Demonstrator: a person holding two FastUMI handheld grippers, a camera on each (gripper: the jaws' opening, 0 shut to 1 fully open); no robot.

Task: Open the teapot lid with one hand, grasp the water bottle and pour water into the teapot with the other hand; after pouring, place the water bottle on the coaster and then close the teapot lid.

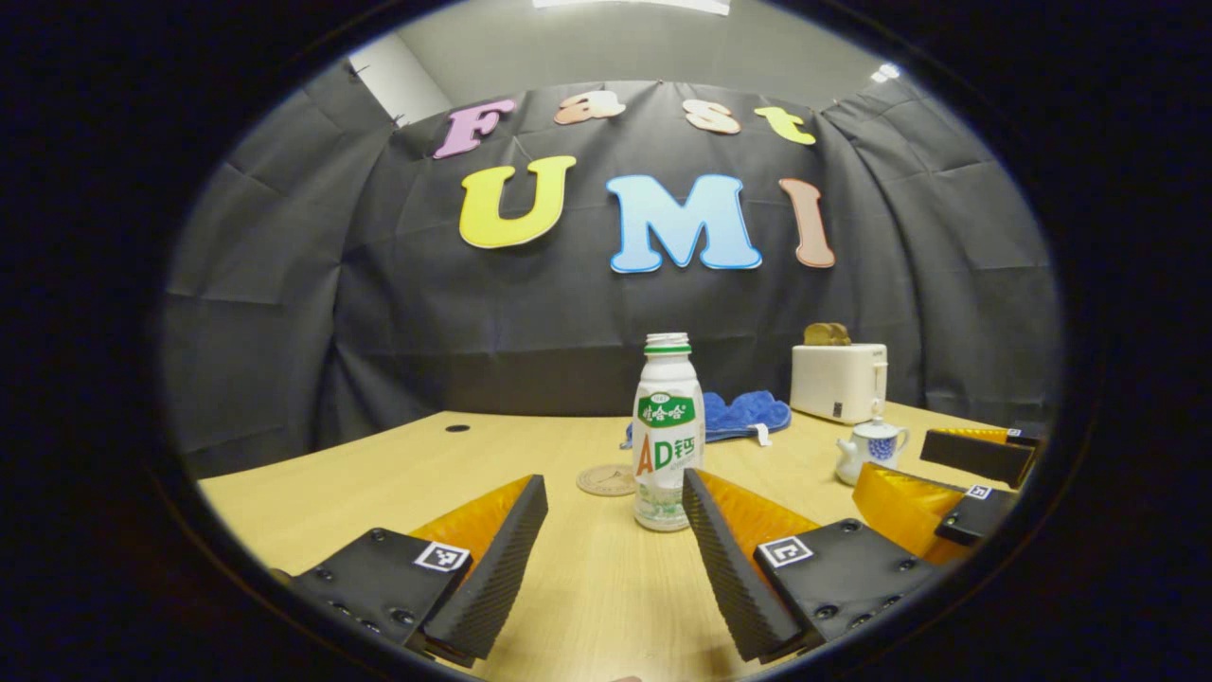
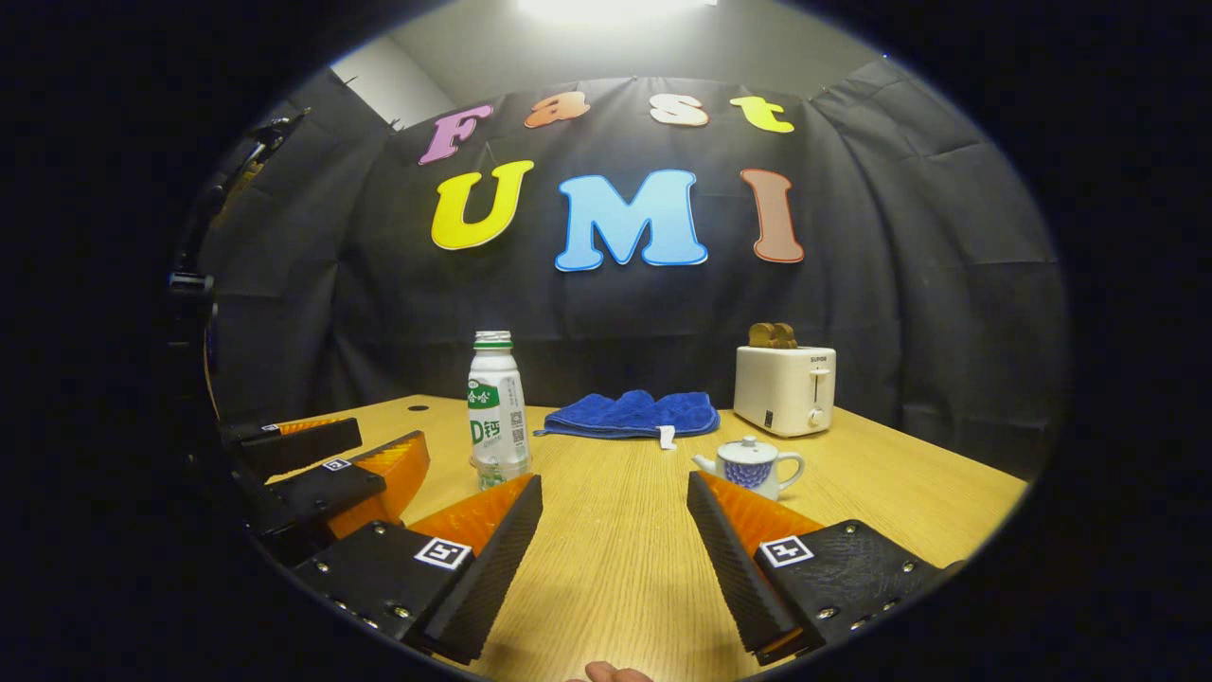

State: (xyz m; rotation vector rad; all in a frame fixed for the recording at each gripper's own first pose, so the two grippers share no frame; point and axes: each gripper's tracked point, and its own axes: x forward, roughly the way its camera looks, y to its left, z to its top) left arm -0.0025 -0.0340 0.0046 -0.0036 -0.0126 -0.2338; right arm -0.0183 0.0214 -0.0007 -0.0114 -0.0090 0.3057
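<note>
Black cloth wall (image 1: 284, 313), wooden table (image 2: 615, 559), ceiling light (image 2: 606, 9).

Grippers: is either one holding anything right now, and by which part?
Nothing is held. Left gripper and right gripper have open jaws; the white plastic bottle stands free on the table.

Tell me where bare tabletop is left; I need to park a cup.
Bare wood lies between the white plastic bottle and the small white-and-blue teapot, in front of the blue cloth. It is crowded around the white toaster and round coaster.
</note>
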